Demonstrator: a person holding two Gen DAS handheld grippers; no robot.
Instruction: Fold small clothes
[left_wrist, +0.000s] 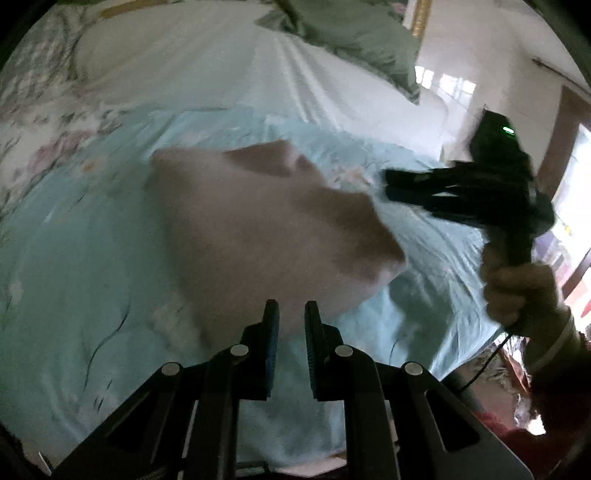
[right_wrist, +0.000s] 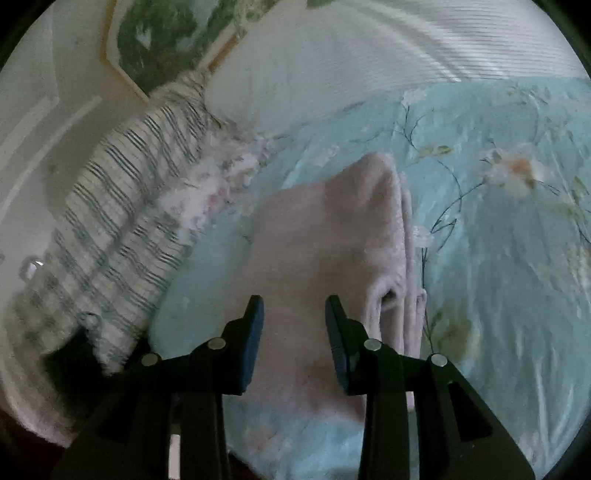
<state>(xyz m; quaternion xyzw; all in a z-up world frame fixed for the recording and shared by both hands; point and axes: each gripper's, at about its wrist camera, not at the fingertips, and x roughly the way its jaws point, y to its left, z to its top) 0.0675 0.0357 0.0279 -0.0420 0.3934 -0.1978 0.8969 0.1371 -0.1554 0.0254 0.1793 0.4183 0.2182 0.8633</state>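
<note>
Hovering over the bed, the left tongs (left_wrist: 291, 310) show a narrow gap between their blue pads, nothing pinched there. Beyond them the soft pink folded garment (left_wrist: 258, 221) lies on the pale blue floral quilt (left_wrist: 74, 266), blurred. At right, a gloved hand (left_wrist: 517, 291) grips the handle of the right tongs (left_wrist: 388, 186), which reach toward the garment's far right corner. From the right wrist, those tongs stand apart, released, above the pink garment, its folded layers stacked along the right edge. A striped pillow (right_wrist: 122, 221) sits at left, near the wall.
</note>
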